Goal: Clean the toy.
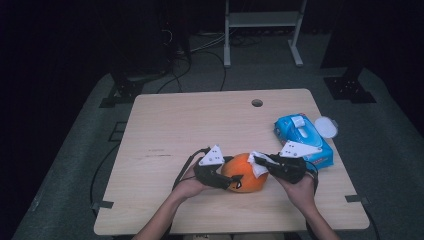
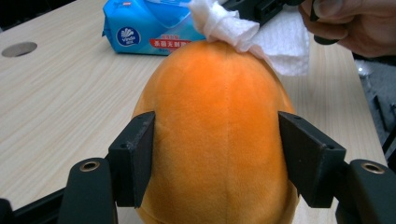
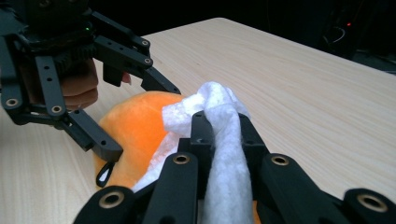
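An orange plush toy (image 1: pixel 245 172) lies on the wooden table (image 1: pixel 200 120) near its front edge. My left gripper (image 1: pixel 232 181) comes at it from the left, and its two black pads press into the toy's sides (image 2: pixel 219 121). From the right, my right gripper (image 1: pixel 261 161) is shut on a bunched white wipe (image 1: pixel 256 169). The wipe (image 2: pixel 229 25) rests against the top of the toy. In the right gripper view the wipe (image 3: pixel 215 100) runs between the jaws of my right gripper (image 3: pixel 223 126), with the toy (image 3: pixel 135 126) and the left gripper (image 3: pixel 137 119) just beyond.
A blue pack of wet wipes (image 1: pixel 302 140) lies at the right of the table, its round white lid (image 1: pixel 326 126) flipped open. A cable hole (image 1: pixel 257 103) sits near the far edge. Cables trail from both grippers. A white metal frame (image 1: pixel 262 20) stands on the floor behind.
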The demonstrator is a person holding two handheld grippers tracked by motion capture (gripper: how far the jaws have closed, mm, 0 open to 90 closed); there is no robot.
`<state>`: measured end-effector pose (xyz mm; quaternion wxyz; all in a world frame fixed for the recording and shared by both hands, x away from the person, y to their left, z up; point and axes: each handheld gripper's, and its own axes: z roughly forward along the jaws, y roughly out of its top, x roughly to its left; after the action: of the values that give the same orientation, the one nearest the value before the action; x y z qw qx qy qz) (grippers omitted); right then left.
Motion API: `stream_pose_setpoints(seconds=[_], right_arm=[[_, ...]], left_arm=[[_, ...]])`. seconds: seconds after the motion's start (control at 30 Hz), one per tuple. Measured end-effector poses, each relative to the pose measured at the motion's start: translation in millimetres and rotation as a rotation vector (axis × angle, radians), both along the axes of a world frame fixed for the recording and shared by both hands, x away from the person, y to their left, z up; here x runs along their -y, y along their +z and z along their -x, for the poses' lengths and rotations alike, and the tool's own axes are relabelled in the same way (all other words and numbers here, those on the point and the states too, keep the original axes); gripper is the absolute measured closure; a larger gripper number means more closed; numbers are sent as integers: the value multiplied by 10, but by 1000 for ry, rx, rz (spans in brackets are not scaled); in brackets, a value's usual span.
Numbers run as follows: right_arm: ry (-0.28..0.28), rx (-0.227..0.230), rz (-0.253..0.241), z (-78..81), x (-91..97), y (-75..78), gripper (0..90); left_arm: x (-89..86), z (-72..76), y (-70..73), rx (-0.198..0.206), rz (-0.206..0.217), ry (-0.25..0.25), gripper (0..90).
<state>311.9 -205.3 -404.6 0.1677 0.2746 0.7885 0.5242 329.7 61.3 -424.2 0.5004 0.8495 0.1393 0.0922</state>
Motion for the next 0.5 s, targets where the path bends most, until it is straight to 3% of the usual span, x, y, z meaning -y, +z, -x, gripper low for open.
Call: stream_pose_setpoints(seconds=[0.17,0.27,0.37,0.43,0.5], right_arm=[[70,40,2,100,-244,42,802],[93,56,37,154,-349,56,802],[80,62,63,149,-329,82,803],[28,35,50,60,-173,70,803],[17,-8,17,11,-75,22,803]], left_arm=[[62,54,-8,6,3,-6,320],[92,85,-3,26,-11,-17,320],[77,73,1,19,-7,-18,323],[58,61,-11,15,-2,-19,321],[55,49,-11,1,11,-21,286]])
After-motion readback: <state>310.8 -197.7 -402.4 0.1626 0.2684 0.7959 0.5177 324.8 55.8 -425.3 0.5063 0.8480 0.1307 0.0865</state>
